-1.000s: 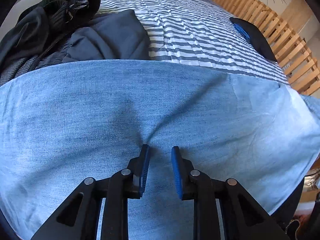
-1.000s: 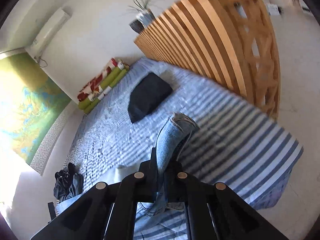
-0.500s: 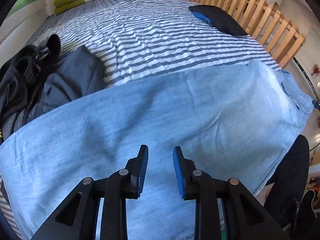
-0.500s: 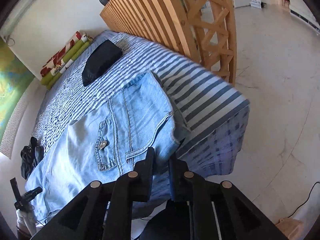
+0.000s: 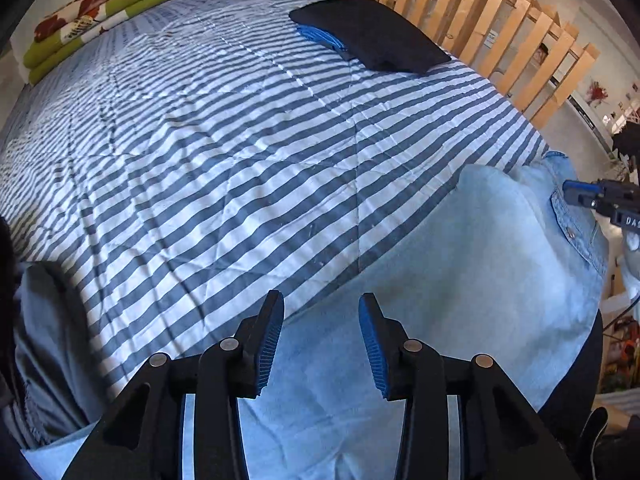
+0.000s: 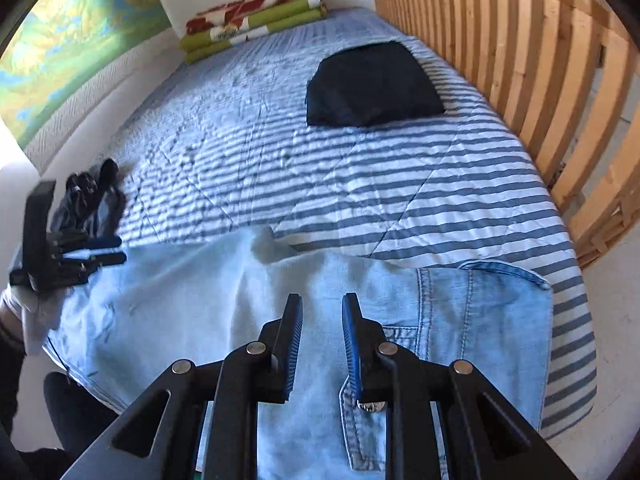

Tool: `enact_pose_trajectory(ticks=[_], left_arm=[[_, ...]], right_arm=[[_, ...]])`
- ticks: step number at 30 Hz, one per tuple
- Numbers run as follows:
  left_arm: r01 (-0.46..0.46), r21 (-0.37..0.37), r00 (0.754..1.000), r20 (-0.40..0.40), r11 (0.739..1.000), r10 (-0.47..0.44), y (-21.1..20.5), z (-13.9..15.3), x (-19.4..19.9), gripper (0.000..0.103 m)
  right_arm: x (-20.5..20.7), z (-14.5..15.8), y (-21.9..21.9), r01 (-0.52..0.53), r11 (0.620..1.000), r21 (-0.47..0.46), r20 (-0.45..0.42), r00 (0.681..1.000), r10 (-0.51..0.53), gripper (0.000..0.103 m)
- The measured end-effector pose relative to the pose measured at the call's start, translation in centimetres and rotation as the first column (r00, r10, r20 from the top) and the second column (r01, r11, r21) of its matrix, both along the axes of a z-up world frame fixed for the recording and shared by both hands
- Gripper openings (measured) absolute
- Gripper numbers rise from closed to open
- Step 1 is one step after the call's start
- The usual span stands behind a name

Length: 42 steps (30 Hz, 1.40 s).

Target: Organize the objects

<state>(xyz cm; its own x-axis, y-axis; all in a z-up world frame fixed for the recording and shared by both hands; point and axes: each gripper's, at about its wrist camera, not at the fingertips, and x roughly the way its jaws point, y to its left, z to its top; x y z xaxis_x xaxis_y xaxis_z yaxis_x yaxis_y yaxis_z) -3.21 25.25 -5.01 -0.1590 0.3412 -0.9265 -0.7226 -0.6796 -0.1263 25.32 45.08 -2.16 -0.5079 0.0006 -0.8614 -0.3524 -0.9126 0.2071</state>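
Light blue jeans (image 5: 480, 264) (image 6: 180, 300) lie flat across the near edge of the striped bed (image 5: 240, 140). Their waist and pockets are at the right end. My left gripper (image 5: 321, 300) hovers over the jeans' far edge. Its jaws are opening and nothing is between them. My right gripper (image 6: 321, 298) is above the waist part near a pocket rivet. Its jaws are also opening, with no cloth pinched. In the left wrist view the right gripper (image 5: 600, 200) shows at the right edge. In the right wrist view the left gripper (image 6: 60, 252) shows at the left.
A folded dark garment (image 5: 372, 36) (image 6: 372, 84) lies at the far right of the bed by a wooden slat rail (image 6: 540, 60). Dark clothes (image 6: 92, 192) are piled at the left. Folded green and red blankets (image 6: 256, 16) sit at the head.
The right gripper laid the jeans' waist down on the bed, let go and swung over them. The left gripper slid right along the jeans and spread its jaws wider.
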Motion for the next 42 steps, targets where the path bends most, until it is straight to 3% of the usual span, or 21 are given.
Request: enact_pose_trajectory(ticks=[3,4,5,6,8,12,13,14,15,16,21,22,23,24,27,29,31,33,36,39,42], left_arm=[[0.03,-0.018,0.998,0.048,0.999,-0.029,1.0,-2.4,-1.5,0.039],[0.048,-0.002,0.996,0.07,0.999,-0.047,1.0,-2.7,-1.6,0.031],[0.063,0.012,0.995,0.075,0.998,-0.063,0.8,-2.9,-1.6,0.011],[0.074,0.02,0.995,0.064,0.997,-0.075,0.7,-2.7,-1.4,0.003],[0.083,0.038,0.994,0.062,0.996,-0.085,-0.1,-2.4,-1.1,0.0],[0.051,0.1,0.996,0.067,0.994,-0.058,-2.0,-1.1,-0.8,0.0],[0.037,0.122,0.997,0.064,0.992,-0.045,-2.1,-0.7,-1.1,0.001],[0.026,0.138,0.996,0.083,0.99,-0.038,-2.0,-0.6,-1.4,0.019],[0.013,0.155,0.994,0.109,0.988,-0.031,-1.6,-0.6,-1.9,0.048],[0.009,0.178,0.991,0.127,0.984,-0.032,-1.2,-0.7,-2.2,0.056],[0.078,0.175,0.974,0.195,0.982,-0.112,2.7,-2.9,-2.0,0.057],[0.089,0.165,0.971,0.206,0.982,-0.122,3.2,-3.5,-1.8,0.049],[0.099,0.147,0.971,0.203,0.984,-0.128,3.6,-3.9,-1.5,0.02],[0.105,0.129,0.975,0.182,0.986,-0.128,3.8,-4.1,-1.2,0.005],[0.116,0.183,0.982,0.123,0.976,-0.14,2.9,-2.4,0.0,0.001],[0.121,0.232,0.982,0.113,0.965,-0.151,1.7,-0.9,1.0,0.001],[0.145,0.261,0.98,0.095,0.954,-0.175,0.7,0.6,2.6,0.001],[0.175,0.284,0.972,0.103,0.943,-0.211,0.0,1.3,4.4,0.001],[0.251,0.256,0.954,0.099,0.934,-0.283,-0.3,1.0,8.2,0.001],[0.301,0.213,0.939,0.105,0.929,-0.328,-0.2,-0.7,11.2,0.001],[0.3,0.192,0.941,0.103,0.935,-0.323,-0.1,-1.9,12.3,0.001]], right_arm=[[0.0,-3.6,1.2,0.007,0.999,-0.044,0.068,0.998,-0.004,0.018],[0.4,-4.7,1.9,0.017,0.998,-0.061,0.095,0.995,-0.011,0.018],[0.9,-5.9,2.5,0.027,0.997,-0.069,0.121,0.992,-0.019,0.016],[1.4,-6.9,3.1,0.033,0.997,-0.065,0.146,0.989,-0.023,0.012],[2.6,-7.3,4.0,0.047,0.994,-0.098,0.106,0.994,-0.037,0.011],[1.2,-6.2,3.4,0.025,0.999,-0.024,0.186,0.982,-0.02,0.009],[0.6,-5.6,3.0,0.015,1.0,0.003,0.2,0.98,-0.015,0.013],[-0.2,-4.5,2.6,-0.005,1.0,0.025,0.184,0.983,0.0,0.016],[-1.0,-3.5,2.3,-0.026,0.999,0.037,0.161,0.987,0.019,0.016],[-2.1,-2.6,2.1,-0.041,0.999,0.033,0.14,0.99,0.036,0.017],[-8.0,-2.0,1.3,-0.092,0.993,-0.071,0.098,0.99,0.099,0.028],[-9.0,-2.5,1.2,-0.094,0.992,-0.087,0.103,0.989,0.103,0.028],[-9.9,-3.1,1.1,-0.092,0.99,-0.109,0.111,0.988,0.104,0.028],[-10.7,-3.8,1.2,-0.085,0.987,-0.138,0.125,0.987,0.103,0.028],[-12.2,-5.9,1.2,-0.075,0.968,-0.241,0.155,0.981,0.115,0.028],[-12.1,-6.2,0.6,-0.093,0.962,-0.256,0.141,0.981,0.133,0.027],[-11.0,-5.1,-0.3,-0.152,0.961,-0.23,0.085,0.981,0.175,0.009],[-9.5,-3.7,-1.0,-0.187,0.967,-0.174,0.047,0.979,0.197,0.003],[-6.9,-2.5,-1.5,-0.211,0.962,-0.172,0.03,0.975,0.219,0.003],[-5.3,-2.3,-2.1,-0.23,0.964,-0.134,0.101,0.964,0.244,0.004],[-5.3,-0.9,-1.5,-0.196,0.975,-0.102,0.098,0.974,0.205,0.008]])
